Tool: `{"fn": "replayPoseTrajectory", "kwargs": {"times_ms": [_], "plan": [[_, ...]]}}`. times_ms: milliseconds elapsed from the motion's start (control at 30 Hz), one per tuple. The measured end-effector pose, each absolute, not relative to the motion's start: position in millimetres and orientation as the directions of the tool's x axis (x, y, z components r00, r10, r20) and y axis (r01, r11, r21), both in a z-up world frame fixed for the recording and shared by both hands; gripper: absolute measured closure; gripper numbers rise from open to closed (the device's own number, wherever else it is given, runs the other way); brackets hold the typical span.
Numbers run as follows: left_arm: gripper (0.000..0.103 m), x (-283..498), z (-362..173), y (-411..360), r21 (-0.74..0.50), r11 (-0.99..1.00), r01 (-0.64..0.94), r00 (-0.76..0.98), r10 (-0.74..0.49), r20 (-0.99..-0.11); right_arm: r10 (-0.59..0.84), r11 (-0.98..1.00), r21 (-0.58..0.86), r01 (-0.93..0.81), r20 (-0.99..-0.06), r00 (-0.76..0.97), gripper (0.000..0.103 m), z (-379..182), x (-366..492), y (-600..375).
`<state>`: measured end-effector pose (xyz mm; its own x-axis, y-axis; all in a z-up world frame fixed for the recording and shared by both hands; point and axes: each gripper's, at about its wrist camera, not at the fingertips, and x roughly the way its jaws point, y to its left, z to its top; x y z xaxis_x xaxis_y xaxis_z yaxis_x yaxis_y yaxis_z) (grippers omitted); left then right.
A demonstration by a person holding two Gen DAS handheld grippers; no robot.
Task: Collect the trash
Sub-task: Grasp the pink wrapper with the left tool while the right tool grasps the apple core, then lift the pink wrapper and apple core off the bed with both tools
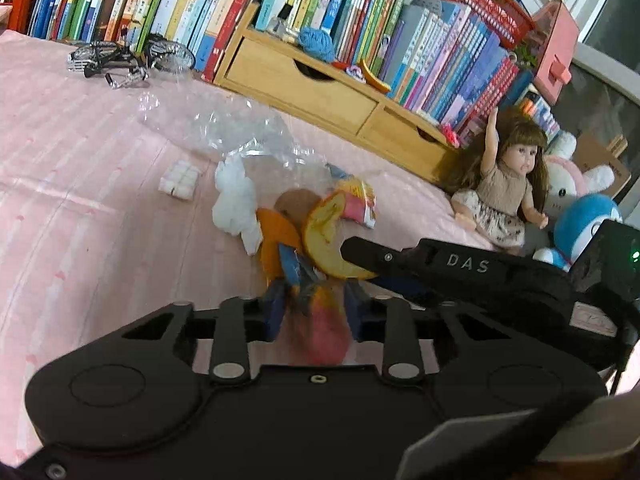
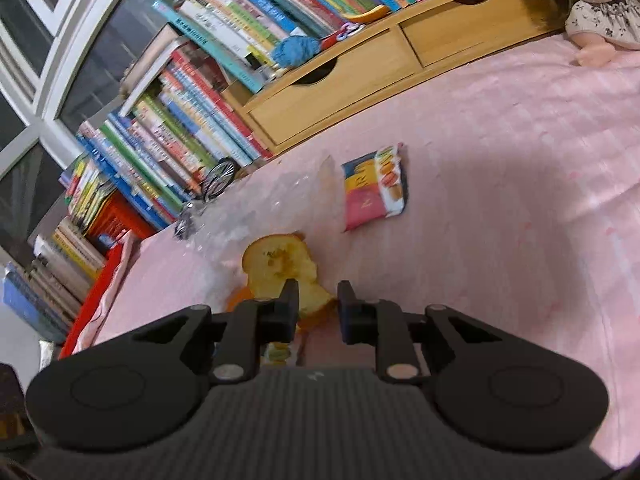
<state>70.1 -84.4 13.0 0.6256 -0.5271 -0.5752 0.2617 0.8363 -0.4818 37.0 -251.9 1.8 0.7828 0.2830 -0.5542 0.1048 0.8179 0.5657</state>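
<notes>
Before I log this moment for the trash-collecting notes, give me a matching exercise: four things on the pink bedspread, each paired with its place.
Things:
1. crumpled white tissue
2. pink-and-yellow snack wrapper
3. long-haired doll in a beige dress
4. small black model bicycle

Places:
A. sitting beside the plush toys
B. by the row of books, far from the grippers
C. flat beyond the yellowish peel
D. left of the peel pile

Pairs: 1-D, 2-C, 3-A, 4-B

The blurred reddish-orange scrap point(image 1: 320, 320) between the left hand-held gripper's point(image 1: 316, 300) fingers was unidentifiable; the brown-haired doll point(image 2: 604, 12) was cropped at the frame's edge.
</notes>
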Motion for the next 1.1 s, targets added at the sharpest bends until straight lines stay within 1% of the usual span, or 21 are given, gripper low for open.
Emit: {"fn": "replayPoseTrajectory", "kwargs": {"times_ms": [200,300,367,433,533,567,600,667,767,933,1000,1033,1067,1100], "plan": [[0.075,57.9,3.7,-82.3,-0.506,0.820,0.269,0.588,-0.556,-0.588,0.312,0.789,0.603,0.113,-0.553,0.773,0.079,-3.9,25.5,-253.2],[0.067,53.4,1.5,-81.3,-0.534,0.802,0.269,0.577,-0.578,-0.577,0.312,0.784,0.610,0.118,-0.551,0.774,0.079,-6.3,20.4,-252.4],[0.069,49.5,1.8,-83.4,-0.526,0.802,0.283,0.570,-0.581,-0.580,0.310,0.784,0.610,0.119,-0.549,0.776,0.079,-5.4,18.0,-251.8],[0.084,45.1,3.3,-88.1,-0.484,0.823,0.297,0.577,-0.559,-0.596,0.301,0.783,0.609,0.125,-0.547,0.781,0.079,-3.2,15.5,-252.1],[0.090,38.1,6.4,-90.4,-0.458,0.835,0.304,0.590,-0.543,-0.598,0.274,0.791,0.597,0.130,-0.536,0.798,0.080,3.9,10.0,-253.2],[0.090,36.2,7.9,-89.3,-0.461,0.834,0.302,0.591,-0.543,-0.596,0.265,0.795,0.592,0.130,-0.532,0.804,0.082,6.8,7.3,-254.0],[0.091,34.3,9.8,-88.2,-0.462,0.834,0.301,0.593,-0.543,-0.594,0.254,0.801,0.584,0.130,-0.529,0.810,0.085,10.3,4.8,-254.6],[0.093,28.6,15.3,-86.2,-0.441,0.842,0.311,0.609,-0.533,-0.587,0.226,0.819,0.558,0.133,-0.527,0.820,0.090,18.2,-0.7,-254.9],[0.094,17.8,24.5,-83.7,-0.389,0.861,0.327,0.633,-0.505,-0.586,0.191,0.847,0.513,0.137,-0.535,0.823,0.090,27.3,-7.7,-254.6],[0.095,1.5,34.9,-67.1,-0.342,0.881,0.327,0.662,-0.472,-0.582,0.142,0.896,0.422,0.136,-0.563,0.814,0.088,34.4,-20.0,-251.1],[0.095,-3.8,39.0,-57.4,-0.313,0.895,0.319,0.687,-0.446,-0.575,0.124,0.910,0.391,0.135,-0.570,0.812,0.083,35.4,-24.3,-248.8],[0.095,-6.5,41.2,-52.6,-0.301,0.900,0.316,0.699,-0.435,-0.567,0.121,0.915,0.381,0.132,-0.572,0.811,0.083,35.6,-26.2,-247.7],[0.095,-9.0,43.7,-47.6,-0.292,0.903,0.315,0.709,-0.428,-0.560,0.114,0.920,0.369,0.132,-0.574,0.811,0.078,35.6,-27.9,-246.4],[0.095,-11.4,46.1,-42.0,-0.287,0.906,0.311,0.718,-0.422,-0.554,0.108,0.924,0.359,0.133,-0.577,0.810,0.056,35.5,-29.0,-245.0]]}}
